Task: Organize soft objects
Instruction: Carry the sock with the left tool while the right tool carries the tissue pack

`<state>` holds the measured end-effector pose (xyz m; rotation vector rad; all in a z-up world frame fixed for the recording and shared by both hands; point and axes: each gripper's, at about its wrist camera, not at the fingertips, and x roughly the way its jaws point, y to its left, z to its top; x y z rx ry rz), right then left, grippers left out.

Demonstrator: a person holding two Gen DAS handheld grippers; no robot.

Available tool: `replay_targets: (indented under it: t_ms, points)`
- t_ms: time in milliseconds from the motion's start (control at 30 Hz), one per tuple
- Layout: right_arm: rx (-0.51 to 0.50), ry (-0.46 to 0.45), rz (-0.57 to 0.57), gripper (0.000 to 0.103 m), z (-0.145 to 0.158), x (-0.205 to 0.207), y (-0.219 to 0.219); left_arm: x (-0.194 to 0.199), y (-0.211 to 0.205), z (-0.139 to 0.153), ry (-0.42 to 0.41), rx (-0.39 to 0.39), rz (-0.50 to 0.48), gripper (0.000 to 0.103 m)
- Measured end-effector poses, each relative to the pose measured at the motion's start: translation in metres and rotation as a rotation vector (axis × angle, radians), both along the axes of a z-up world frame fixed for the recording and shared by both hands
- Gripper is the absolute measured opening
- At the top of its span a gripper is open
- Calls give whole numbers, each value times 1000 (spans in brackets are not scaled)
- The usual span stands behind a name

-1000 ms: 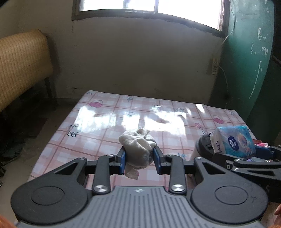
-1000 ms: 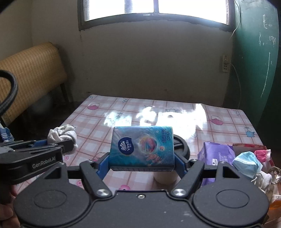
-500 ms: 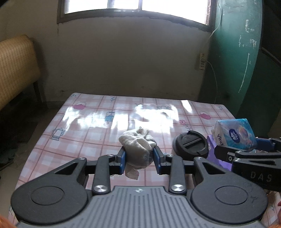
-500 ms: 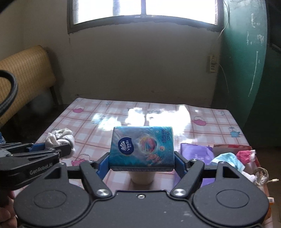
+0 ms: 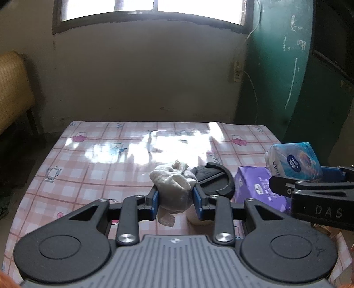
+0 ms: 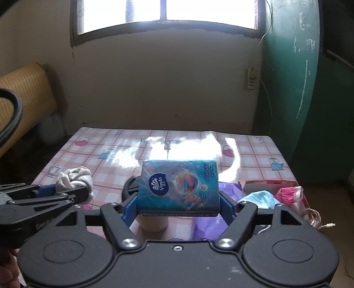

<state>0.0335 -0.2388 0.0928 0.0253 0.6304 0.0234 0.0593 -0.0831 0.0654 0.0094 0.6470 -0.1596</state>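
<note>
Left gripper (image 5: 176,200): fingers pinching a balled white sock (image 5: 173,187), held above the counter (image 5: 93,170). Right gripper (image 6: 178,205): fingers spread wide but clamped on the ends of a blue tissue pack (image 6: 179,185), also held clear of the surface.

Handling, judged: both light and soft. The sock squashes; grip across the ball's middle. The pack's film looks slick; grip across its short ends.

Counter: glossy pink check cloth, strong window (image 6: 168,13) glare. A purple pack (image 5: 257,185) and a black round lid (image 5: 213,180) lie near right; a face mask (image 6: 260,198) lies beyond. Pale wall; green door (image 6: 309,88) on right.
</note>
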Motion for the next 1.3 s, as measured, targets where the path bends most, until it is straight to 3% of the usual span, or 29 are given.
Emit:
replay_targets:
  t_ms: [1300]
  points:
    - [-19,5,-137,87,5,-17,-101,-4,-84,-3,19,-6,-155,34]
